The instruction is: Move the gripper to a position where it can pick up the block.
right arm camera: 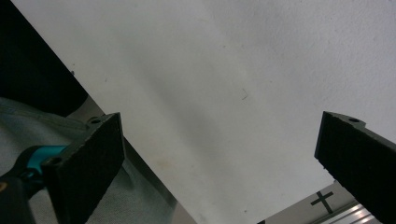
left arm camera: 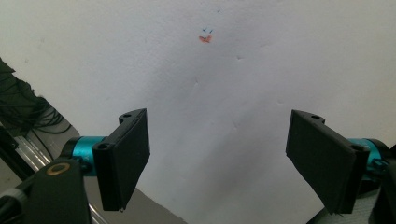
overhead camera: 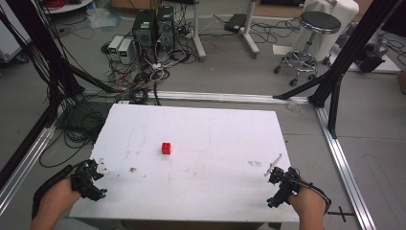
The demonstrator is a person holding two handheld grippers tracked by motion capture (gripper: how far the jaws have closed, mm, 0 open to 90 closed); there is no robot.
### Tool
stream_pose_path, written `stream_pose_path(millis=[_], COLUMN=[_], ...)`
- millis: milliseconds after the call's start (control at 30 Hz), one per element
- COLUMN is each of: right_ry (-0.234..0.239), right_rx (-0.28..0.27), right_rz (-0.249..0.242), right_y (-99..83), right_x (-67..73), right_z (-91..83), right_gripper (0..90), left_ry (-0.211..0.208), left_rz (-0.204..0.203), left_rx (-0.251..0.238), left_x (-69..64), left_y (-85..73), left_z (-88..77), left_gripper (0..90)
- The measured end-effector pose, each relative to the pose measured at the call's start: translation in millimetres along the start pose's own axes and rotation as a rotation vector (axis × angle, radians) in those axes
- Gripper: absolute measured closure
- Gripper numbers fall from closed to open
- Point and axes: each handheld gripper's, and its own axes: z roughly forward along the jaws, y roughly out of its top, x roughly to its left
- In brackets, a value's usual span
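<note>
A small red cube (overhead camera: 166, 148) sits alone near the middle of the white table (overhead camera: 215, 124). My left gripper (overhead camera: 91, 179) rests at the table's front left corner, held in a hand, its jaws spread wide over bare white surface (left arm camera: 219, 154). My right gripper (overhead camera: 279, 184) is at the front right corner, also held in a hand, jaws wide apart with nothing between them (right arm camera: 219, 158). Both grippers are well short of the cube.
Faint smudges and a small red mark (left arm camera: 204, 39) dot the tabletop. Black frame posts (overhead camera: 335, 72) stand at both sides. Computer towers (overhead camera: 153, 28), tangled cables and a stool (overhead camera: 311, 38) are on the floor behind the table. A black cross mark (right arm camera: 322, 200) is on the floor.
</note>
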Motion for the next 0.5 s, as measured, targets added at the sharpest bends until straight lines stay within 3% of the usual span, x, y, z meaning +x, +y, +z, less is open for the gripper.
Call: stream_pose_path(millis=[267, 500], right_ry=[-0.003, 0.001], right_rx=[-0.006, -0.009], right_rz=[0.008, 0.003], right_y=[-3.0, -0.8], right_x=[-0.7, 0.2], right_z=[0.2, -0.5], right_gripper=[0.9, 0.9], left_ry=[-0.027, -0.053], left_rz=[0.019, 0.084], left_rx=[-0.01, 0.01], left_x=[2.9, 9.9], left_y=[5.6, 15.8], left_z=[6.7, 8.7], left_gripper=[22.0, 22.1])
